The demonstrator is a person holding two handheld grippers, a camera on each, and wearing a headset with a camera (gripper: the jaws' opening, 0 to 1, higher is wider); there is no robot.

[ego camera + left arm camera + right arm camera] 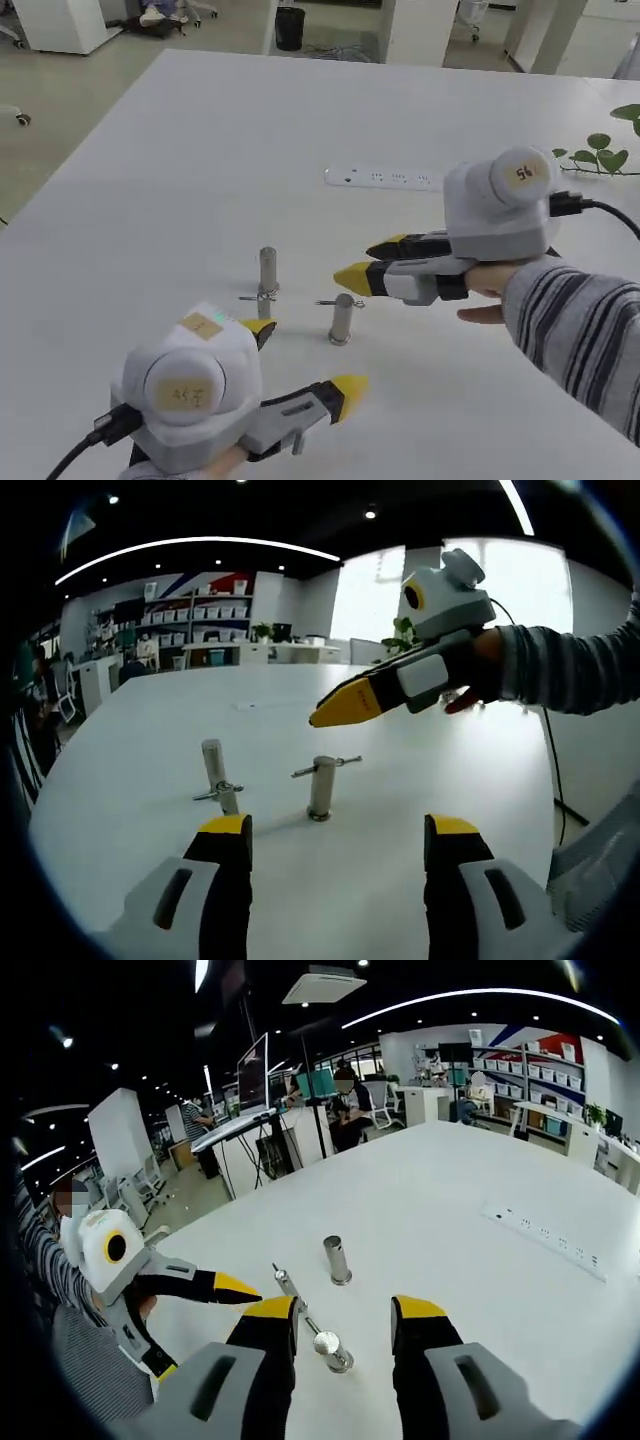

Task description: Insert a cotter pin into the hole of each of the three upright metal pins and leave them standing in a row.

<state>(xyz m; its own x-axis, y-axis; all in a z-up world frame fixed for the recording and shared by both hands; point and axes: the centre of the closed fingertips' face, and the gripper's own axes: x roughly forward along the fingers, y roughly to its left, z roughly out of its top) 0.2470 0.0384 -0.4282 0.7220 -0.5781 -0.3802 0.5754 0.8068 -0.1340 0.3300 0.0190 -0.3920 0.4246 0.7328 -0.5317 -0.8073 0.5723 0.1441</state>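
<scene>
Three short upright metal pins stand close together on the white table (200, 180). The far pin (268, 268) has nothing through its top. Just in front of it, a second pin (264, 303) carries a cotter pin (250, 298). The right pin (342, 320) also has a cotter pin (340, 302) through its top. My left gripper (305, 357) is open near the front edge, just short of the pins, with the right pin (321, 787) ahead between its jaws. My right gripper (368, 262) is open and empty, hovering right of the right pin (333, 1348).
A white power strip (385, 178) lies behind the pins. Green plant leaves (600, 152) reach in at the far right edge. A black cable (605, 212) trails from my right gripper. Bare table stretches left of the pins and behind them.
</scene>
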